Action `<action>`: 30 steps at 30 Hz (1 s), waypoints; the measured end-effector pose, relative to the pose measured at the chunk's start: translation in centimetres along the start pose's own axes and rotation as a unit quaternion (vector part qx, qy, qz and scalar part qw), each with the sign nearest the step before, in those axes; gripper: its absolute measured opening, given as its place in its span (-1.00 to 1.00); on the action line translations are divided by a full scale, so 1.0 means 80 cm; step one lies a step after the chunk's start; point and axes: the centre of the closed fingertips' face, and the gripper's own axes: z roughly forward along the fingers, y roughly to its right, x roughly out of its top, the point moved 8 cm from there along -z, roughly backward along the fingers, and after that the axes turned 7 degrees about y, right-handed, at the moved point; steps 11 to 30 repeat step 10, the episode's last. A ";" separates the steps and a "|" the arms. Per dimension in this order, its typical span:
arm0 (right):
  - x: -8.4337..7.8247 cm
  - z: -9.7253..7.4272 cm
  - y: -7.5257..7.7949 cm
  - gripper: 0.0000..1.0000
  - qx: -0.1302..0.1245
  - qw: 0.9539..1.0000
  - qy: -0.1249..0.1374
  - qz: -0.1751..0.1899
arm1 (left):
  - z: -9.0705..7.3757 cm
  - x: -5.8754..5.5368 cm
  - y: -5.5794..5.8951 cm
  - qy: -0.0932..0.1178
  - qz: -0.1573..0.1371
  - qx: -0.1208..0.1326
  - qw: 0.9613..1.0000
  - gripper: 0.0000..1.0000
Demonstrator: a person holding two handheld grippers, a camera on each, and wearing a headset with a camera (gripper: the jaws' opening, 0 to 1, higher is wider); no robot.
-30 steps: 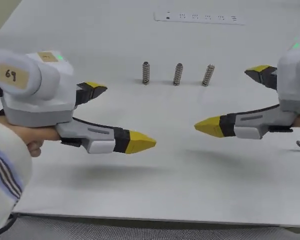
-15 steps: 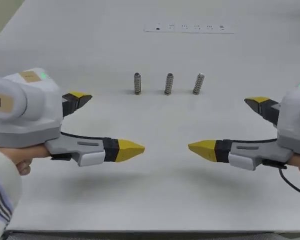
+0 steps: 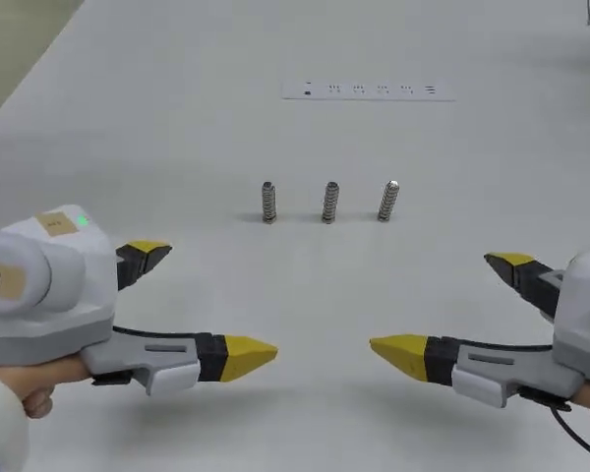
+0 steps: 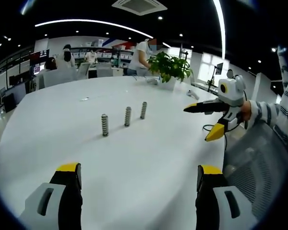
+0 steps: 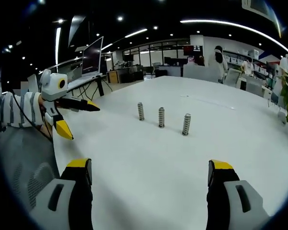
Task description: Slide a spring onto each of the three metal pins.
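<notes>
Left gripper [image 3: 219, 300] and right gripper [image 3: 433, 303] hover over the table [image 3: 295, 295] near its near edge, both with jaws spread wide, nothing held. Mid-table, well apart from both: three springs [image 3: 330, 202] in a row, each seemingly over its pin [image 3: 392, 185]. Task looks done. Right-hand spring [image 3: 388, 202] leans slightly; if reseating, come from above, avoid neighbours. Power strip [image 3: 369, 90] toward far edge.

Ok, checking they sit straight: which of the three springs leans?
The right spring in the head view: it tilts rightward, while the middle spring and left spring stand upright.
</notes>
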 end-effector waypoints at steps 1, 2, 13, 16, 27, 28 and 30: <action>0.000 0.000 -0.001 0.99 0.002 1.000 -0.002 0.001 | 0.000 -0.001 0.000 -0.002 -0.002 -0.003 1.000 0.96; -0.001 0.001 -0.001 0.99 0.003 1.000 -0.004 0.002 | 0.000 -0.001 0.001 -0.004 -0.004 -0.007 1.000 0.96; -0.004 -0.001 0.001 0.99 0.002 1.000 -0.021 -0.005 | 0.001 -0.001 0.003 -0.006 -0.003 -0.008 1.000 0.96; -0.004 -0.001 0.001 0.99 0.002 1.000 -0.021 -0.005 | 0.001 -0.001 0.003 -0.006 -0.003 -0.008 1.000 0.96; -0.004 -0.001 0.001 0.99 0.002 1.000 -0.021 -0.005 | 0.001 -0.001 0.003 -0.006 -0.003 -0.008 1.000 0.96; -0.004 -0.001 0.001 0.99 0.002 1.000 -0.021 -0.005 | 0.001 -0.001 0.003 -0.006 -0.003 -0.008 1.000 0.96; -0.004 -0.001 0.001 0.99 0.002 1.000 -0.021 -0.005 | 0.001 -0.001 0.003 -0.006 -0.003 -0.008 1.000 0.96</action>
